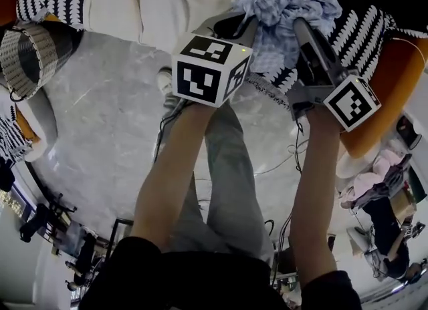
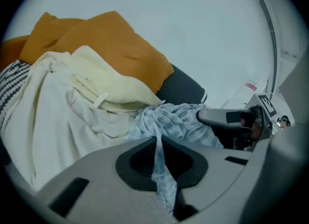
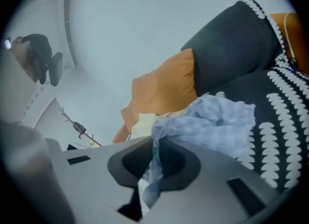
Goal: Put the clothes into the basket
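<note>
Left gripper [image 2: 159, 143] and right gripper [image 3: 152, 164] each clamp the blue shirt [image 1: 284, 5]; it looks light and limp, best held by bunched folds.

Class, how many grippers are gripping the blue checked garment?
2. The left gripper pinches a fold at the left of the blue checked garment; the right gripper pinches one at its right.

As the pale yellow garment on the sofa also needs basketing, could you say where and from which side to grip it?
On the pale yellow garment, probably pinch the folded lower edge from above; that ridge stands proud of the white cloth beneath.
</note>
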Available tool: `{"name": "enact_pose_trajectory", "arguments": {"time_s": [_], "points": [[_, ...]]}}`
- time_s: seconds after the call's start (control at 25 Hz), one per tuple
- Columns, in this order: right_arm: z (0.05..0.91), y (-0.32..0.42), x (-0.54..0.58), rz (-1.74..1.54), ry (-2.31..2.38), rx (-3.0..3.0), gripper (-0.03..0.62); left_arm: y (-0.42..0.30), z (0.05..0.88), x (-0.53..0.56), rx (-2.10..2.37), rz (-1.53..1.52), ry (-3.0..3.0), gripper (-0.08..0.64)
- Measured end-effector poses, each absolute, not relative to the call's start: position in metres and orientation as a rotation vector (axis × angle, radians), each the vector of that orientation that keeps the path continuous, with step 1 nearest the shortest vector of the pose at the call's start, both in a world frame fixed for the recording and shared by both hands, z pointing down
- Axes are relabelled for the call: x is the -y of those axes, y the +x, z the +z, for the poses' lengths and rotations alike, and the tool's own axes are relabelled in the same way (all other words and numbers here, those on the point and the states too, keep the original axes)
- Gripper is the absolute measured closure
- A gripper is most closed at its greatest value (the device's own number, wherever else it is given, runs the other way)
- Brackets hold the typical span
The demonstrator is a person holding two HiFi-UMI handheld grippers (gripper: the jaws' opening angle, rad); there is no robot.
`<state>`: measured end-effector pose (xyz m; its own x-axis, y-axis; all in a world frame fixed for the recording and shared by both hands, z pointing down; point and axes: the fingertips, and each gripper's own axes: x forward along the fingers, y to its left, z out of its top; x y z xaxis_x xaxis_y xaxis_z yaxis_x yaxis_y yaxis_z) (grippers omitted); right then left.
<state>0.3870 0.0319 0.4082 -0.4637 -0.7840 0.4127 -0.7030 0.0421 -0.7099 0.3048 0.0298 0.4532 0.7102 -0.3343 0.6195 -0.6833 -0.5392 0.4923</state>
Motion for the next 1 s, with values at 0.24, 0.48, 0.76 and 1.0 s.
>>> {"name": "enact_pose_trajectory", "arguments": {"time_s": [0.24, 0.48, 0.76, 1.0], "points": [[0.345, 0.296, -0.017, -1.271, -1.405, -2.354, 0.557, 0.219, 0.402, -0.018, 0.893, 0.480, 2.199, 0.532], [0.308, 0.195, 0.005, -1.228, -1.214, -2.452, 0.557, 0.126, 0.368, -0.011, 1.056, 0.403, 2.138, 0.532], [0.256, 0.036, 0.042, -1.198, -0.988, -2.603, 0.557, -0.031, 0.315, 0.012, 1.250, 0.307, 2.080, 0.532], [0.238, -0.105, 0.066, -1.169, -0.734, -2.736, 0.557, -0.173, 0.300, 0.022, 1.472, 0.237, 1.964, 0.532]]}}
